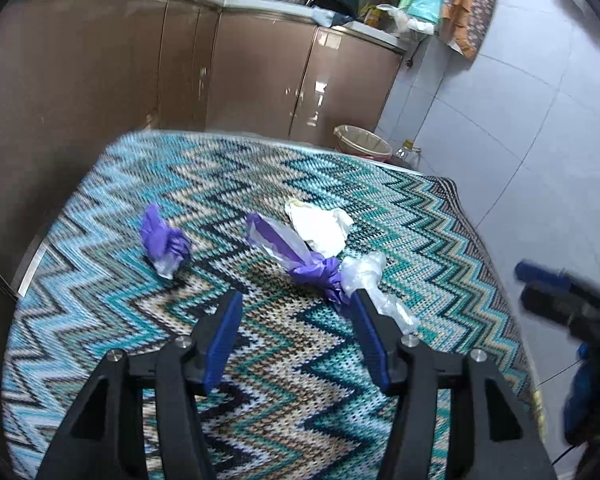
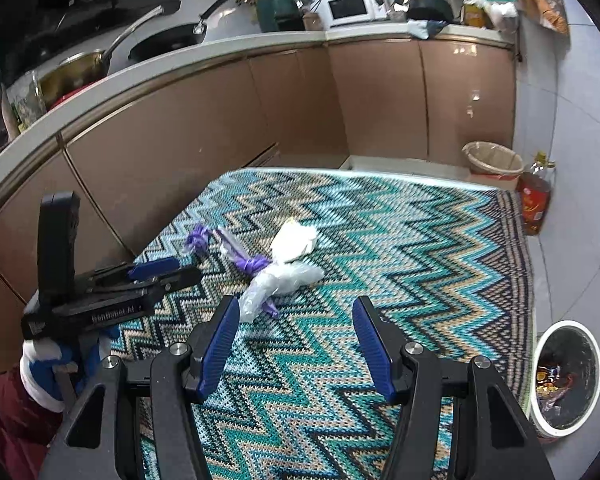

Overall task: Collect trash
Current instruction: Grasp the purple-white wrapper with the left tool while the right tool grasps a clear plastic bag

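Several pieces of trash lie on a table under a zigzag cloth (image 1: 260, 360): a crumpled purple scrap (image 1: 164, 240), a purple and clear wrapper (image 1: 280, 246), a white paper wad (image 1: 320, 226) and a clear plastic bag (image 1: 366, 276). My left gripper (image 1: 296, 304) hovers open just short of the wrapper, its right finger beside the clear bag, nothing between the pads. My right gripper (image 2: 296, 308) is open over bare cloth, its left finger near the clear plastic bag (image 2: 284, 280). The left gripper (image 2: 180, 270) shows at the left of the right wrist view, near the purple scrap (image 2: 198, 240).
A white bin (image 2: 598, 364) holding wrappers stands on the floor at the table's right corner. A bag-lined basket (image 2: 492, 160) and a red-labelled bottle (image 2: 534, 200) sit beyond the far right corner. Brown cabinets (image 2: 204, 132) run behind the table. A gloved hand (image 2: 40, 364) holds the left gripper.
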`<state>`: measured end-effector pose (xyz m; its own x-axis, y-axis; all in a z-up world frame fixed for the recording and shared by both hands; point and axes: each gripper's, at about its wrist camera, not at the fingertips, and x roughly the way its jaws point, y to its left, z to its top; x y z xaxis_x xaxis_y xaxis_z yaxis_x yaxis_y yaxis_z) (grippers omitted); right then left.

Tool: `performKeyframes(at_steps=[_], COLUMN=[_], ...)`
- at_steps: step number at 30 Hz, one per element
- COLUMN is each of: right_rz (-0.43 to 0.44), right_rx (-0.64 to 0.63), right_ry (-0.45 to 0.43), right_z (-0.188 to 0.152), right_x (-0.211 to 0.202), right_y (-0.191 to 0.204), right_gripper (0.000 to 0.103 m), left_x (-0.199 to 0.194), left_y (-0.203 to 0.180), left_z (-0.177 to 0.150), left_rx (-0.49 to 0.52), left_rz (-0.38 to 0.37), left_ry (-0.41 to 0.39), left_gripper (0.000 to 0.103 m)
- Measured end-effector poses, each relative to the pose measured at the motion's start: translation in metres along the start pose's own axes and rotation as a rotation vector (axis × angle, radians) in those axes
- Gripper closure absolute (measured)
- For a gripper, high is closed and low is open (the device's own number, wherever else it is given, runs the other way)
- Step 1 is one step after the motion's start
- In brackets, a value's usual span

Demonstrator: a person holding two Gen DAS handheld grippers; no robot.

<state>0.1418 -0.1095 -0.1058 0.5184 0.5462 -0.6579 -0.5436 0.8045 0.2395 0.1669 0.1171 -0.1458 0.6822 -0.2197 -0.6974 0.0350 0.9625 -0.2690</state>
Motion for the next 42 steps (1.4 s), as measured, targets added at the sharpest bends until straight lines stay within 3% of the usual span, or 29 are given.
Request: performKeyframes(at_steps=[5, 11, 20, 26, 32, 42], right_rz=[0.05, 0.117, 0.205, 0.221, 0.206, 0.16], right_rx=[-0.03, -0.046, -0.036, -0.019, 0.017, -0.017], right_ry=[0.056, 0.104, 0.133, 0.164, 0.156, 0.113], right_z=[-0.004, -0.005, 0.007, 0.006, 0.002, -0.002], right_x=[0.022, 0.049, 0.084, 0.103, 0.105, 0.076], right_y=[0.004, 0.009, 0.015, 0.017, 0.009, 0.011], right_gripper=[0.047, 0.047, 0.047, 0.068, 0.09, 0.098], left_x=[0.025, 0.054, 0.082, 0.092, 0.086, 0.055], left_y=[0.013, 0.023, 0.023, 0.021, 0.019, 0.023], left_z=[0.009, 0.02, 0.033, 0.033, 0.03, 0.021], left_rx=[-0.127, -0.239, -0.296, -0.302, -0.294, -0.268], left_rz=[-0.08, -0.068, -0.015, -0.024, -0.04, -0.045], left_ry=[0.069, 0.12, 0.117, 0.117, 0.092, 0.047], left_gripper=[0.048, 0.048, 0.051, 0.074, 0.079, 0.086])
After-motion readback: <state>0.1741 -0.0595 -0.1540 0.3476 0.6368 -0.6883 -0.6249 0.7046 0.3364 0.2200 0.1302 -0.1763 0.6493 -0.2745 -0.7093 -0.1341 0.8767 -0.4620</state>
